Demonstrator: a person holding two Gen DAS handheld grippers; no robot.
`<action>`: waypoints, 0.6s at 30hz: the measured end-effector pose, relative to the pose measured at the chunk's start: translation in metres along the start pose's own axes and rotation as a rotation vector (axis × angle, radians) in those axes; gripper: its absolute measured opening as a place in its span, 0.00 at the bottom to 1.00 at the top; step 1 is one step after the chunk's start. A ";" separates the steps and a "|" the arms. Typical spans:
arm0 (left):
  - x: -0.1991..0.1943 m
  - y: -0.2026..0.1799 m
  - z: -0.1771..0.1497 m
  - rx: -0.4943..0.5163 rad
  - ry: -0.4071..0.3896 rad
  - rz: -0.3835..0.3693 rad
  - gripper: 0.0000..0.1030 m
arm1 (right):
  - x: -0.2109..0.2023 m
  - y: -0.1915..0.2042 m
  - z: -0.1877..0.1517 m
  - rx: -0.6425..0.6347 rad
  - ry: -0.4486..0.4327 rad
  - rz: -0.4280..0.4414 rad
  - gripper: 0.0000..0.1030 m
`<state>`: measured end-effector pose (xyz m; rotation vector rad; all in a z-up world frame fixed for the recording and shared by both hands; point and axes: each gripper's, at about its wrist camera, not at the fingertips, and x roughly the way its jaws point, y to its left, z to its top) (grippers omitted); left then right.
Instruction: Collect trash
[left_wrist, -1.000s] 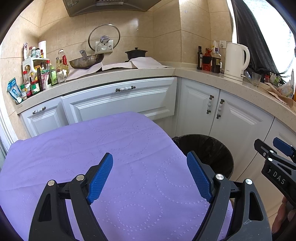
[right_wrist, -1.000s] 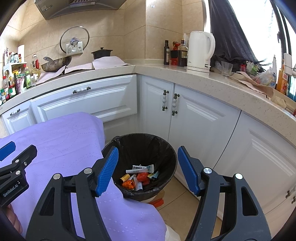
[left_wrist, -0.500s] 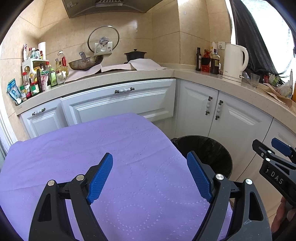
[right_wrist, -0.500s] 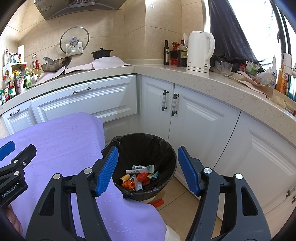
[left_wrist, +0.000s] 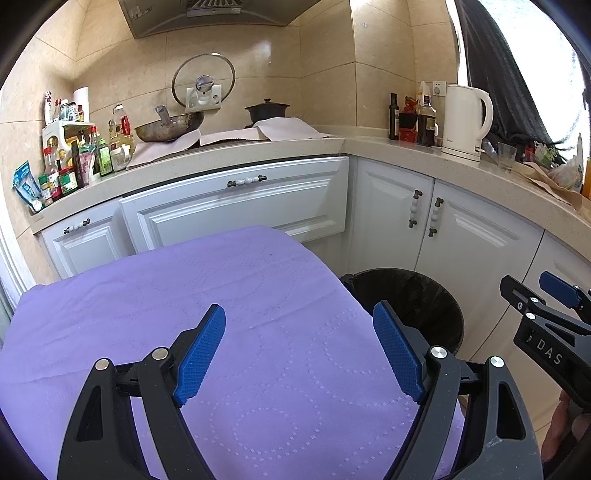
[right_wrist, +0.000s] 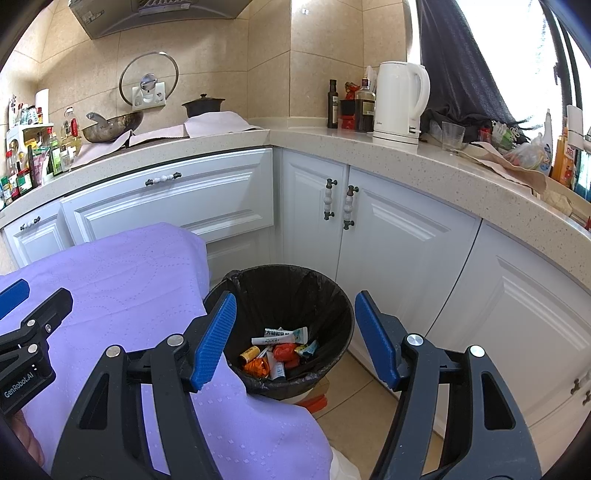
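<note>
A black-lined trash bin (right_wrist: 332, 306) stands on the floor beside the purple-covered table (right_wrist: 122, 280). Several pieces of trash (right_wrist: 279, 349) lie at its bottom: tubes, orange and red wrappers. My right gripper (right_wrist: 293, 338) hangs open above the bin with nothing between its blue pads. My left gripper (left_wrist: 301, 352) is open over the purple cloth (left_wrist: 221, 295), also holding nothing. The bin (left_wrist: 410, 299) shows at the table's right edge in the left wrist view, its inside dark. The right gripper (left_wrist: 546, 325) appears at that view's right edge, and the left gripper (right_wrist: 26, 325) at the right wrist view's left edge.
White cabinets (right_wrist: 399, 236) wrap around the corner behind the bin. The counter (right_wrist: 436, 166) carries a white kettle (right_wrist: 400, 105), bottles (right_wrist: 364, 107), a wok (left_wrist: 168, 127), a black pot (left_wrist: 266, 110) and spice jars (left_wrist: 70, 158). Tiled floor (right_wrist: 354, 413) lies right of the bin.
</note>
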<state>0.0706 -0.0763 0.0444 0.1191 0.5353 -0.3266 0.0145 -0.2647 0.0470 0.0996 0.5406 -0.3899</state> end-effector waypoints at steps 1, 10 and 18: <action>0.000 0.000 0.000 -0.001 0.000 -0.005 0.77 | 0.000 0.000 0.000 0.000 0.000 0.000 0.63; 0.002 0.002 -0.003 0.020 0.000 -0.002 0.80 | 0.004 0.012 -0.002 -0.022 0.011 0.011 0.63; 0.015 0.039 -0.007 -0.048 0.063 0.033 0.80 | 0.012 0.048 0.003 -0.076 0.023 0.079 0.76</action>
